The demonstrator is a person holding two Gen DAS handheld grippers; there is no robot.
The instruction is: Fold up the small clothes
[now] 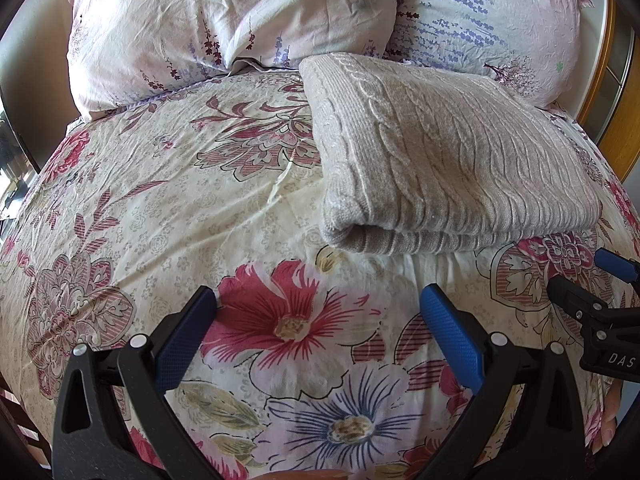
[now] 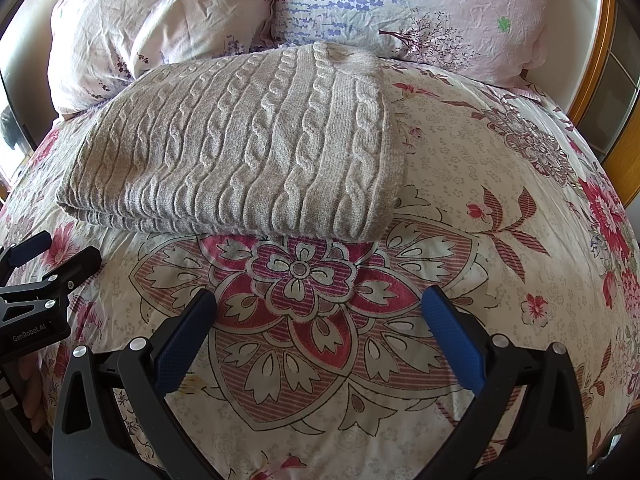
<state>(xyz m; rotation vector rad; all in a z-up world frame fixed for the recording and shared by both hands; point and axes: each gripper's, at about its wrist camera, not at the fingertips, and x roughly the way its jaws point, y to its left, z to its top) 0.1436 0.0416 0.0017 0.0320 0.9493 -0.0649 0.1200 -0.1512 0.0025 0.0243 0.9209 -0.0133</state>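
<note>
left tongs (image 1: 318,304): we see them spread wide, nothing between, hovering over the duvet (image 1: 160,208).
right tongs (image 2: 320,306): also spread wide and empty, above the duvet's big flower print.
spacing: each pair of tongs shows at the edge of the other's view, side by side, apart.
sweater (image 2: 248,148): grey cable knit, folded into a flat rectangle, lying on the bed just beyond both tongs, not touched.
pillows (image 1: 224,20): two, behind the sweater, at the headboard.
</note>
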